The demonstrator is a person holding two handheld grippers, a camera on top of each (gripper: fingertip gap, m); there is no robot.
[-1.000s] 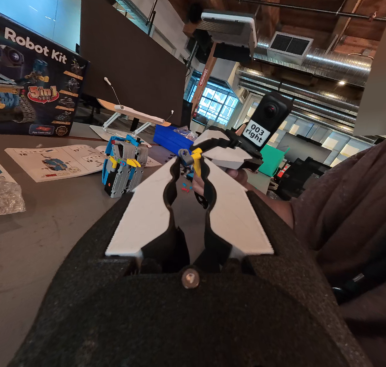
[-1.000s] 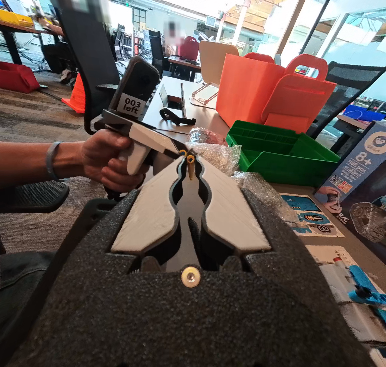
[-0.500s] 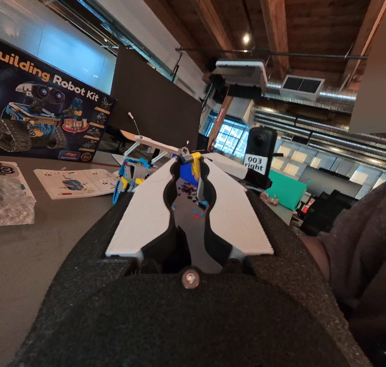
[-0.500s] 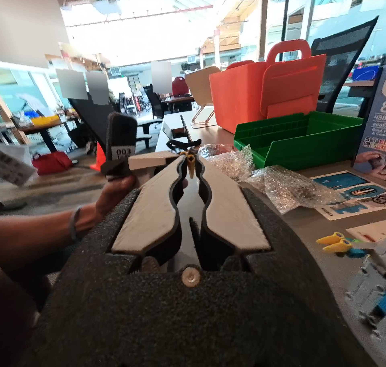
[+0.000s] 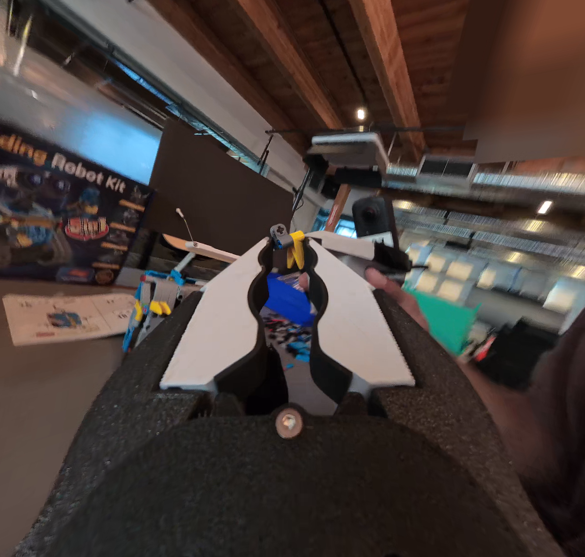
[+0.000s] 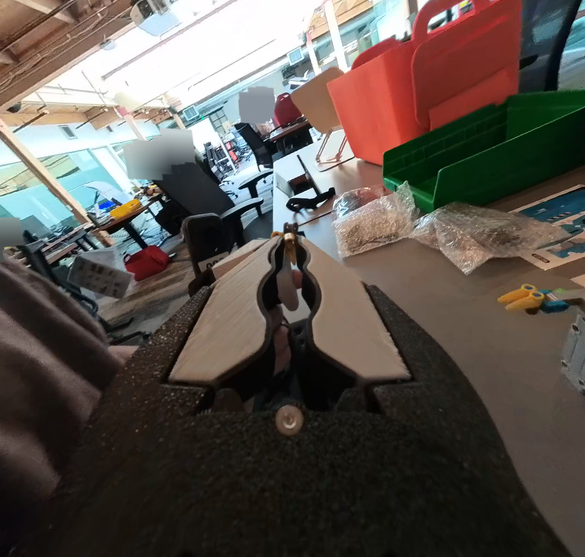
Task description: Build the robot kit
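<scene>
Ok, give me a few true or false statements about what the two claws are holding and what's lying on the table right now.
1. The left claw is shut on a small grey and yellow piece. True.
2. The right claw hangs wide open. False: it is shut on a small yellow piece.
3. A green bin sits on the table. True.
4. The orange bag lies flat inside the green bin. False: it stands upright behind it.
</scene>
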